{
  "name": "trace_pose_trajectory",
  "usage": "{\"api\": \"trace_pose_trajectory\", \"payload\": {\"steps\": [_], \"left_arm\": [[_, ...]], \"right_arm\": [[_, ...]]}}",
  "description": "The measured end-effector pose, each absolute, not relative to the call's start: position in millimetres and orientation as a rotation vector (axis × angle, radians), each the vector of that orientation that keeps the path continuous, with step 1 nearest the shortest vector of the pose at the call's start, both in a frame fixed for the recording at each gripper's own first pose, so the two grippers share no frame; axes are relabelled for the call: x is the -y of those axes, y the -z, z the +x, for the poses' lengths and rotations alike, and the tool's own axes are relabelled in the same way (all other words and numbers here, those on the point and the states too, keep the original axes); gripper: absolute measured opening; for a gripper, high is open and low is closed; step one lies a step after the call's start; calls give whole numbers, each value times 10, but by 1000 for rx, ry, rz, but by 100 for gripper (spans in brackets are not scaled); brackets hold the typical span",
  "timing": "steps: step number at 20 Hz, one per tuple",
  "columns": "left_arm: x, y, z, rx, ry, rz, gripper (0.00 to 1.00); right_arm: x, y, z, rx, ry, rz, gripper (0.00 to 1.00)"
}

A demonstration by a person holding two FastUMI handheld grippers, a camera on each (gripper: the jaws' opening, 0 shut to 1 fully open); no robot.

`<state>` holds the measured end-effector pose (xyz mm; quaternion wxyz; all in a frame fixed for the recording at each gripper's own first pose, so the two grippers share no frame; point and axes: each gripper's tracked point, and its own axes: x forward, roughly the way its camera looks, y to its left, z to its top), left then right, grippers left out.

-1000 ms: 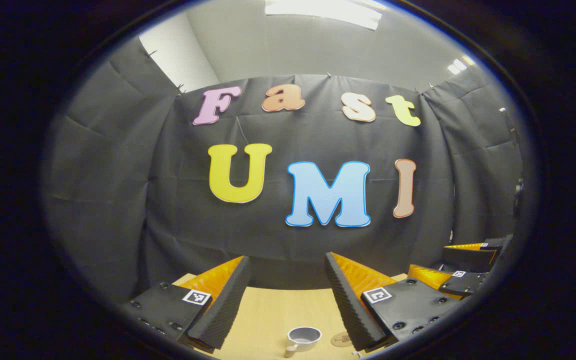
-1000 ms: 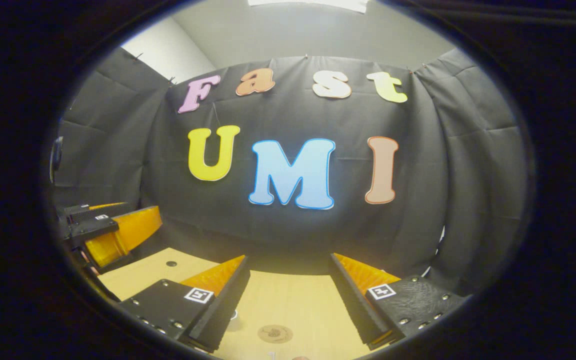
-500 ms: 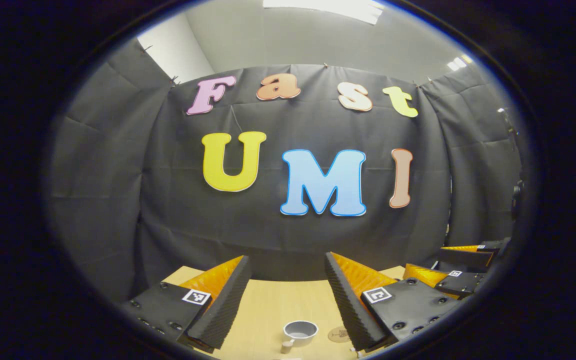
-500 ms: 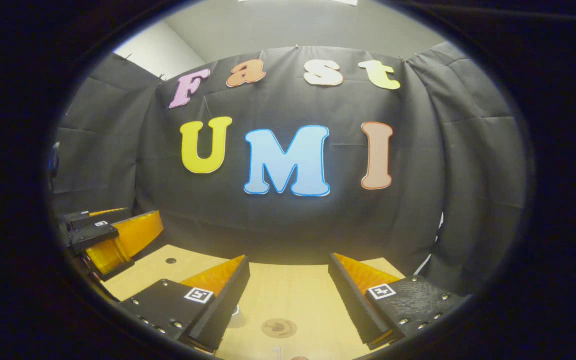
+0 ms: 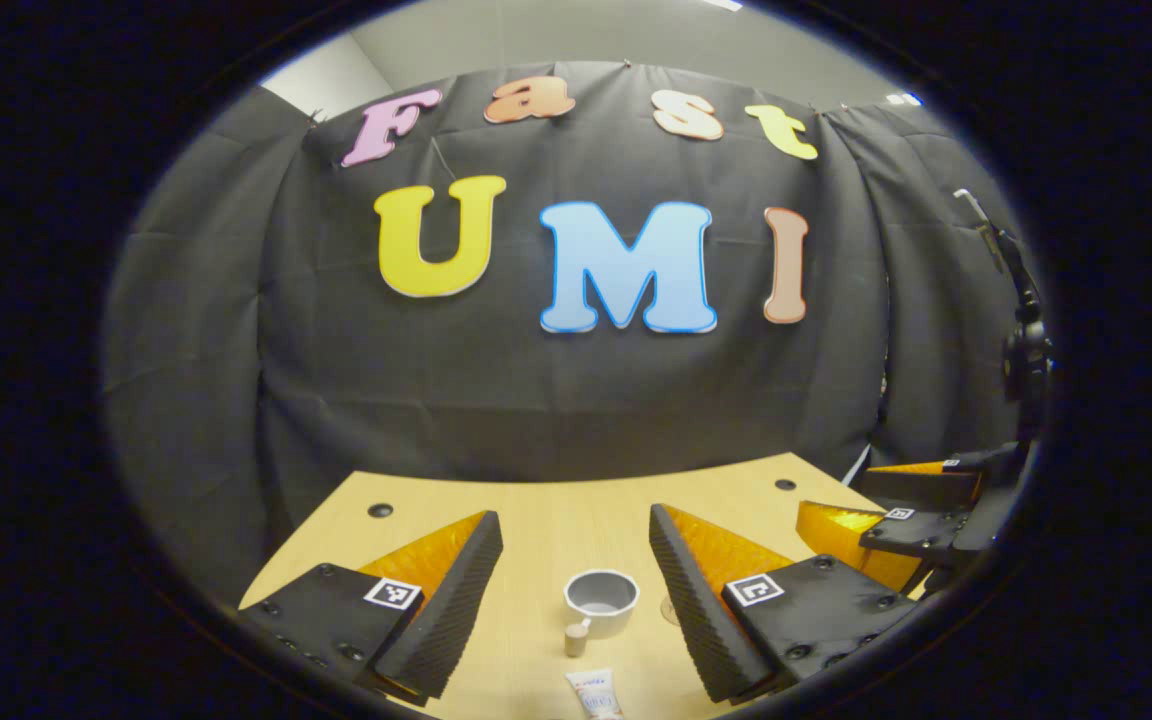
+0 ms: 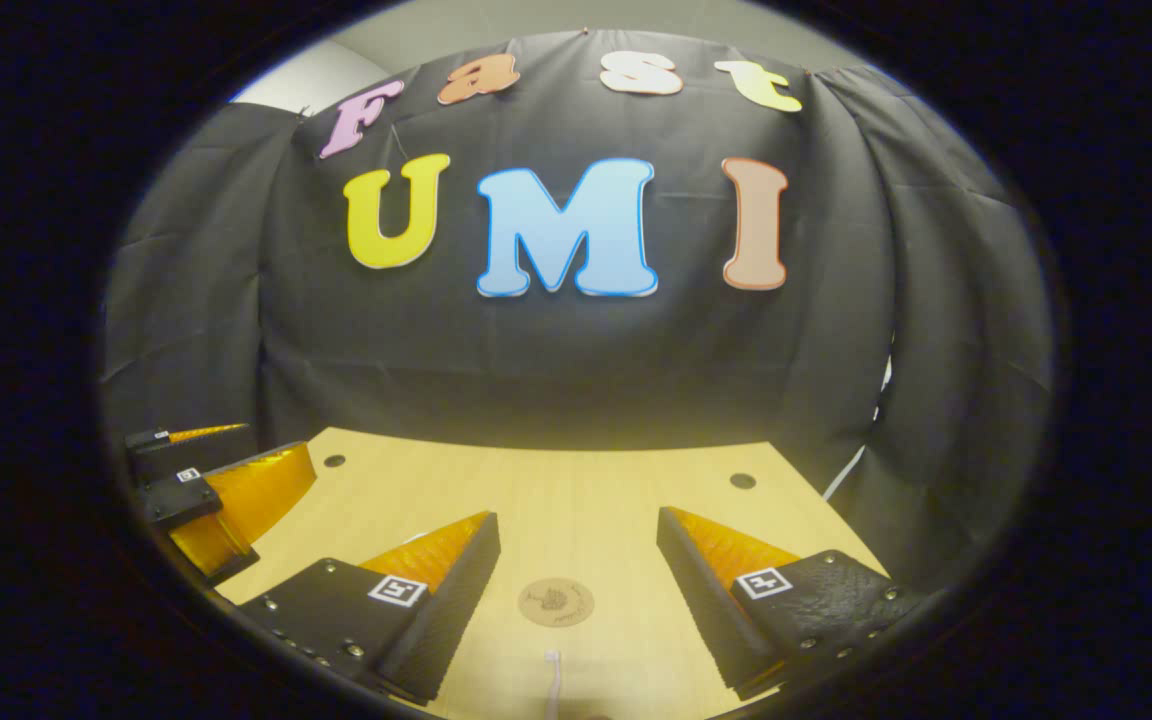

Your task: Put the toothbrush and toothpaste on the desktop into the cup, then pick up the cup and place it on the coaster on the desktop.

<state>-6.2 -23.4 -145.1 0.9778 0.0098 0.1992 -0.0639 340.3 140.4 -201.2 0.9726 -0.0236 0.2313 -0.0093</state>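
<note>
My left tool and right tool both gape wide, holding nothing. The toothpaste and toothbrush are cut off at the bottom edge. The cup stands on the desk; the coaster lies bare.

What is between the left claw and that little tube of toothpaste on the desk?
Nothing visible. The left claw hangs open above the desk, and the toothpaste lies just below the gap between its fingers. The cup stands farther back, beyond the tube.
</note>
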Motion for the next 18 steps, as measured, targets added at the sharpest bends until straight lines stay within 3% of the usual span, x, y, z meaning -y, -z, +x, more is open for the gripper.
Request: {"api": "trace_pose_trajectory", "payload": {"steps": [4, 7, 12, 18], "left_arm": [[198, 1983, -313, -535, 132, 5, 97], [191, 2338, -446, -625, 137, -6, 93], [257, 2812, -712, -761, 168, 2, 97], [322, 3299, -1059, -906, 188, 1, 94]], "right_arm": [[-1354, 2417, 3071, -591, 21, -45, 96], [-1334, 2726, 2935, -689, 21, -37, 96], [-1295, 3109, 2679, -829, 30, -10, 96], [-1259, 3482, 2387, -954, 33, 0, 97]]}}
